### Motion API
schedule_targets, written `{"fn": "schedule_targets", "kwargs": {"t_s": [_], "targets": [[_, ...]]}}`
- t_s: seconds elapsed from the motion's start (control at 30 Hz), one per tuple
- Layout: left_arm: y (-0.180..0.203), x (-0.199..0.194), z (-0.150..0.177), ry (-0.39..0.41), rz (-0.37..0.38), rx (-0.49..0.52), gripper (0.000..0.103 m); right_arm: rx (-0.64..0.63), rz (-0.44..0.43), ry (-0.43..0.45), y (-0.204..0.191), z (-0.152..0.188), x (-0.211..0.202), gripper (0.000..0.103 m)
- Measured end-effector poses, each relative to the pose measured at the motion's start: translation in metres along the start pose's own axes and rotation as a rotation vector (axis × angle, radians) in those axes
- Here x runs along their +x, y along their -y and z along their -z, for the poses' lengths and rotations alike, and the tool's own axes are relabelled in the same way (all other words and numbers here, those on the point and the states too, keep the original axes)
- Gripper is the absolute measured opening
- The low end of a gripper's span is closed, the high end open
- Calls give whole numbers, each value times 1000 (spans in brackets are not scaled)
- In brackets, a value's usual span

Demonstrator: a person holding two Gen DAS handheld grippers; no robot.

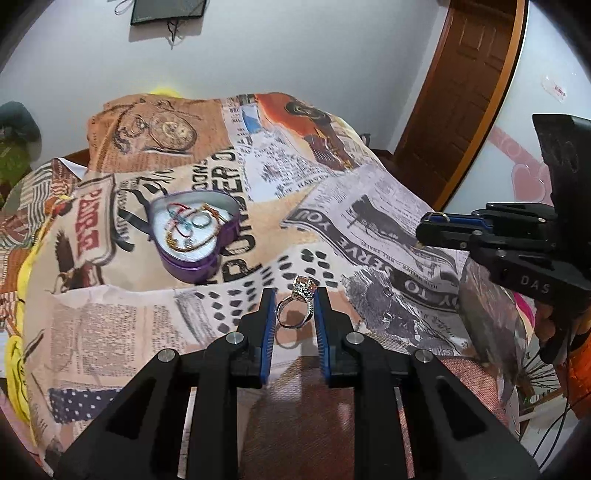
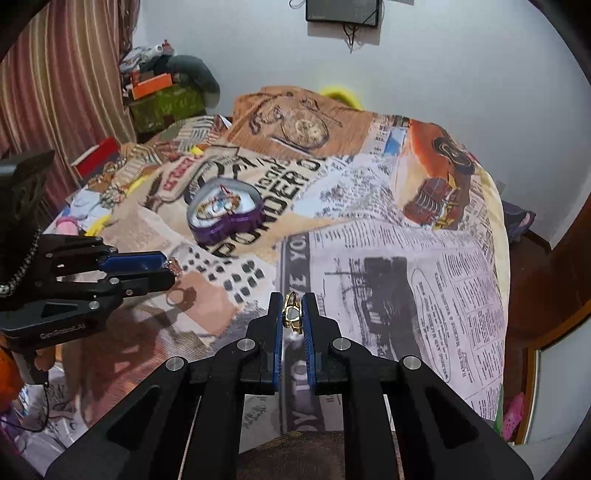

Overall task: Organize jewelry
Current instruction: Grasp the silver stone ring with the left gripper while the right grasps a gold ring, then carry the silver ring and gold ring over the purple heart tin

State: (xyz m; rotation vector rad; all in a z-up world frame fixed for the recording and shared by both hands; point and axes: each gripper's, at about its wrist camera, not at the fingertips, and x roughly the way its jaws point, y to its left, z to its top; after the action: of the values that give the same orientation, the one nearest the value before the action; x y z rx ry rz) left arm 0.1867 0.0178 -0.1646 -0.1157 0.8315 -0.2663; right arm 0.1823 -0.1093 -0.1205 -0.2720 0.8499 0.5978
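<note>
My left gripper (image 1: 295, 301) is shut on a silver ring with a large stone (image 1: 300, 301) and holds it above the printed cloth. My right gripper (image 2: 293, 308) is shut on a gold ring (image 2: 291, 314) above the cloth. A purple heart-shaped tin (image 1: 192, 236) lies open on the cloth, ahead and left of the left gripper, holding several bracelets and a ring. The tin also shows in the right wrist view (image 2: 225, 214). The right gripper appears at the right of the left wrist view (image 1: 428, 225). The left gripper appears at the left of the right wrist view (image 2: 171, 266).
A newspaper-print cloth (image 1: 332, 206) covers the rounded table. A wooden door (image 1: 461, 92) stands to the right. Cluttered boxes and a striped curtain (image 2: 55, 74) are at the far left. A dark frame (image 2: 343, 13) hangs on the white wall.
</note>
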Motion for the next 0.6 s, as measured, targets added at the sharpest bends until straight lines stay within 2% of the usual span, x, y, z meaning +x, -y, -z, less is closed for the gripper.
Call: {"fn": "schedule_targets", "kwargs": {"t_s": [0.2,0.43,0.6], "targets": [[-10,-10,1,16,-13,-16,19,-15,-66,-3,-17,-7,2,9],[-20,-13,7,3,-27,-22,19,-3,-136,-100,-34,1,37,9],[-22,-13,9,0,-33,-17,19,16,-103,-108,-27,3,35,9]]}}
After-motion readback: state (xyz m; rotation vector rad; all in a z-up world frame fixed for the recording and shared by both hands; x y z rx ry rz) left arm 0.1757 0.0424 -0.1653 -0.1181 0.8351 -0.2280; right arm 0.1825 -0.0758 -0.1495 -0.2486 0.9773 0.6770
